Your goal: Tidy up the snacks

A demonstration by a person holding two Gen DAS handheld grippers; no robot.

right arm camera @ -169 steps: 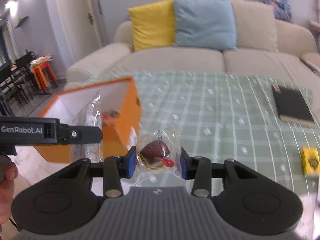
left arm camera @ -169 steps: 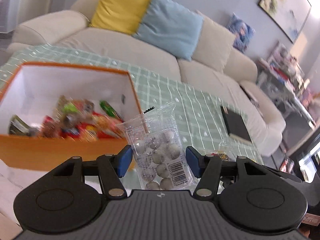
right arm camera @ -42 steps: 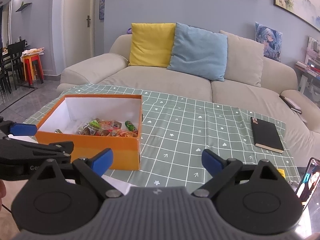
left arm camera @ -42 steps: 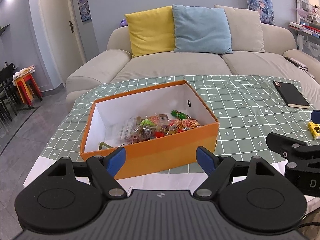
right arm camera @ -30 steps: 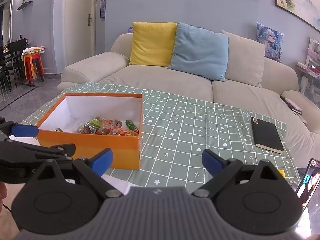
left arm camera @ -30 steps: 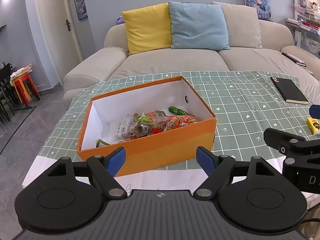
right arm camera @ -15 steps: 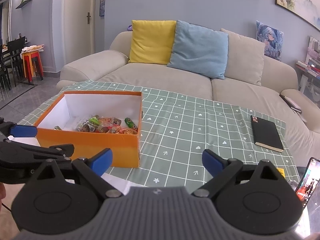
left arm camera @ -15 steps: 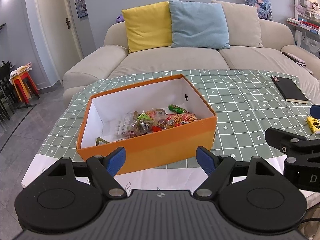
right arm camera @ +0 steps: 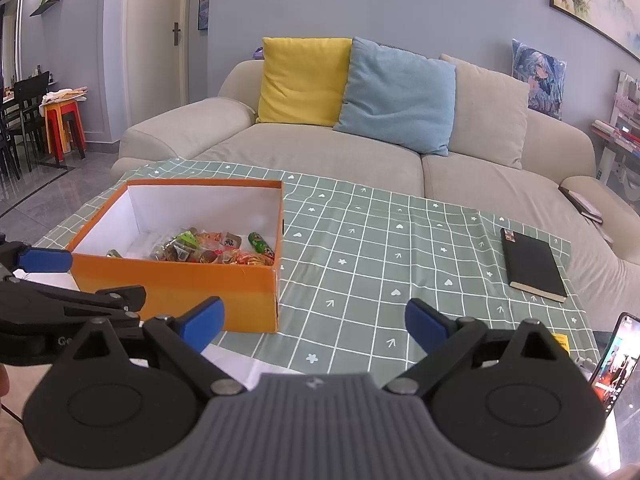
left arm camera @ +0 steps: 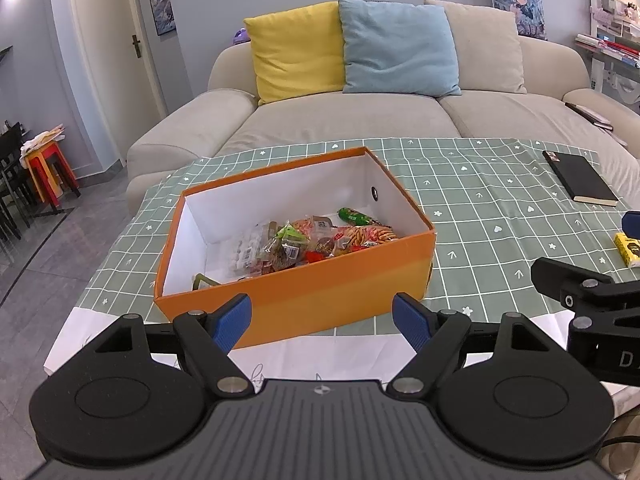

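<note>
One orange box (left arm camera: pixel 296 300) of snacks (left arm camera: pixel 316 240); left gripper (left arm camera: pixel 322 317) and right gripper (right arm camera: pixel 314 320) jaws both released, empty.

Each gripper, left (left arm camera: pixel 322 316) and right (right arm camera: pixel 314 322), has a ribbed grey body, black round-hubbed arms, silver screws and blue finger pads (left arm camera: pixel 232 322).

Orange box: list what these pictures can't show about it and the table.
- Box floor nearest the cameras: hidden by its front wall, both views.
- Snacks: labels too small to read.
- Yellow packet: partly behind the right gripper, left view.
- Phone: cut by the edge, right view.
</note>
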